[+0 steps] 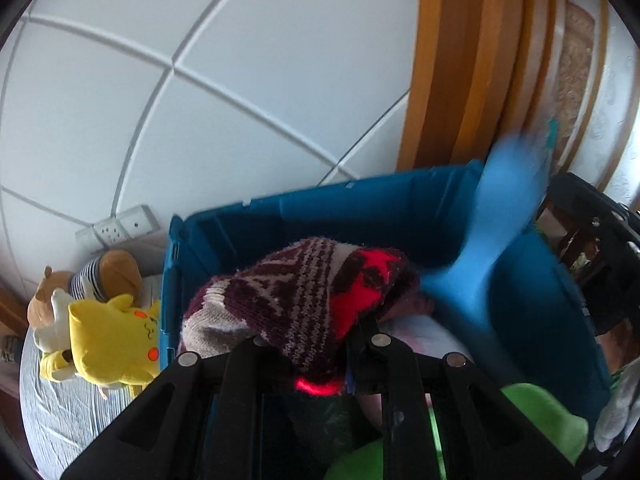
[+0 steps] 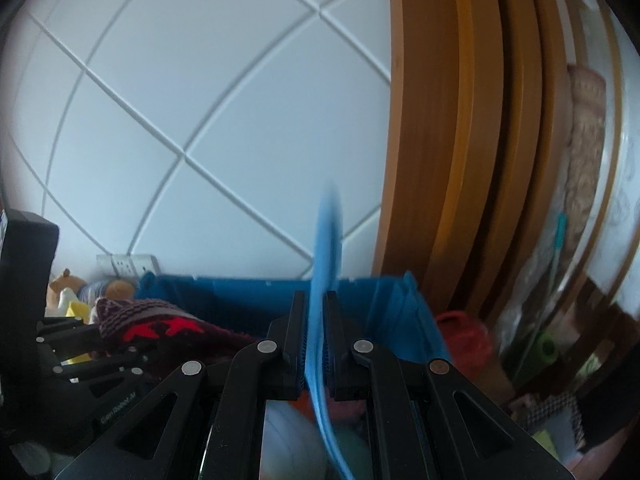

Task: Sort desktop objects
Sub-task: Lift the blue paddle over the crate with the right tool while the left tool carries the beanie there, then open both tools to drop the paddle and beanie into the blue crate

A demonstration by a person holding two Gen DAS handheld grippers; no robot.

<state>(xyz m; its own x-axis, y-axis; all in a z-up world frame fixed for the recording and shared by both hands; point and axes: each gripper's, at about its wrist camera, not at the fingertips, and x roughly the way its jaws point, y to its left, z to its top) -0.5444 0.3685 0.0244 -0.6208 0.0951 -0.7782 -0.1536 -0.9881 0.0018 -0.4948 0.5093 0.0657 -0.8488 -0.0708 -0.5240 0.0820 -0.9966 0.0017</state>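
Observation:
My left gripper [image 1: 304, 340] is shut on a knitted maroon, grey and red sock [image 1: 304, 300], held over the open blue plastic bin [image 1: 320, 208]. My right gripper [image 2: 316, 344] is shut on a flat light-blue plastic piece [image 2: 326, 240] that stands edge-on and rises above the bin's far rim [image 2: 240, 284]. In the left wrist view the same light-blue piece [image 1: 504, 216] shows blurred at the bin's right side, with the right gripper's black frame behind it. The right wrist view shows the sock [image 2: 160, 320] and the left gripper's black linkage at lower left.
A yellow plush toy [image 1: 108, 340] and a brown plush [image 1: 104, 276] lie on a white sheet left of the bin. Green cloth [image 1: 540, 412] and pale items lie in the bin. A tiled white wall with sockets [image 1: 120, 228] and a wooden frame [image 1: 472, 64] stand behind. A red item [image 2: 464, 336] sits right of the bin.

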